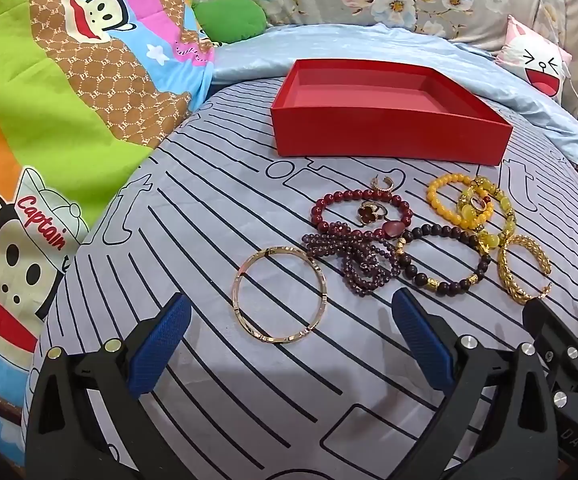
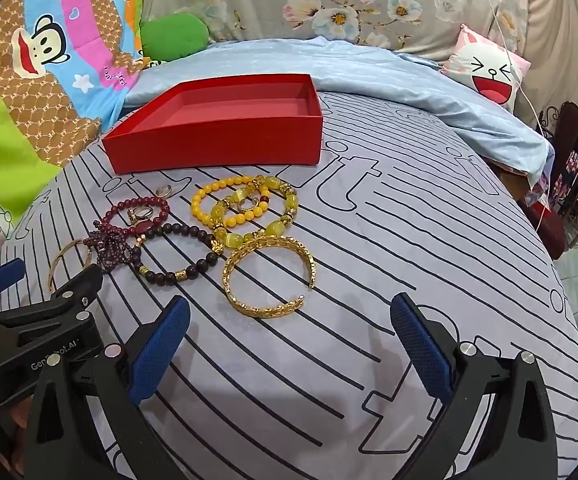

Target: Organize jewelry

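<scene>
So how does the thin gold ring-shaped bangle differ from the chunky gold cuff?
The thin bangle is a closed, slim, pale gold circle; the gold cuff is wider, textured, deeper yellow, and has a gap. The bangle lies apart at the left end of the pile; the cuff lies at the right end, against the yellow beads. Both lie flat on the striped sheet, outside the red box.

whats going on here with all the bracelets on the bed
A person holds two tongs over a striped grey bedsheet, about to sort jewelry. Both the left tongs and the right tongs are open and hold nothing. The shallow red cardboard box looks empty. A thin gold bangle, a textured gold open cuff, beaded bracelets and rings all lie on the sheet in front of the box.
</scene>
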A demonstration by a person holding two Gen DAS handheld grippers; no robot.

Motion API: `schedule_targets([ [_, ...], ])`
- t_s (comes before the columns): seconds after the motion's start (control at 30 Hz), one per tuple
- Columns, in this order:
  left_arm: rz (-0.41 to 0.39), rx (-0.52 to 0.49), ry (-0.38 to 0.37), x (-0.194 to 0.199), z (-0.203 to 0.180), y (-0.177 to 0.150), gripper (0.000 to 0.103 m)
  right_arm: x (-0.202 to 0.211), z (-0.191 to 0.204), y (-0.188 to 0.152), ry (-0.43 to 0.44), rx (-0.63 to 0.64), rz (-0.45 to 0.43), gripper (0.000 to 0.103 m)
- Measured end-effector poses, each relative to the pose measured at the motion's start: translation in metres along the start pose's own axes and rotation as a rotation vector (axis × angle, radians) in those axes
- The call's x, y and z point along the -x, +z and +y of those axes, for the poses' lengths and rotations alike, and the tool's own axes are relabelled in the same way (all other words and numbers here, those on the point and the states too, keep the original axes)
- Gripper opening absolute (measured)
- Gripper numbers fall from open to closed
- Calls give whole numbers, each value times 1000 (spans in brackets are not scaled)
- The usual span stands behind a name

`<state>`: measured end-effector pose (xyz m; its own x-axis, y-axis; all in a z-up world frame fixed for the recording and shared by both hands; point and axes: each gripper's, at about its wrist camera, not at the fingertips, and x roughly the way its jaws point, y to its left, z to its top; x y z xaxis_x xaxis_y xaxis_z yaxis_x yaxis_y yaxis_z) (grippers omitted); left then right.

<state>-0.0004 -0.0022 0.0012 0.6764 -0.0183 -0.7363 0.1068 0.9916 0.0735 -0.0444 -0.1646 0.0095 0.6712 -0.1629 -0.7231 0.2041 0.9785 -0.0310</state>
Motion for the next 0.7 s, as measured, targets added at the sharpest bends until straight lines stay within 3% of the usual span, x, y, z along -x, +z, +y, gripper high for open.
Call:
schedule_targets([
  [0.7,-2,1,5,-2,0,-1,96,0,-1,0,1,-2,-1,97],
])
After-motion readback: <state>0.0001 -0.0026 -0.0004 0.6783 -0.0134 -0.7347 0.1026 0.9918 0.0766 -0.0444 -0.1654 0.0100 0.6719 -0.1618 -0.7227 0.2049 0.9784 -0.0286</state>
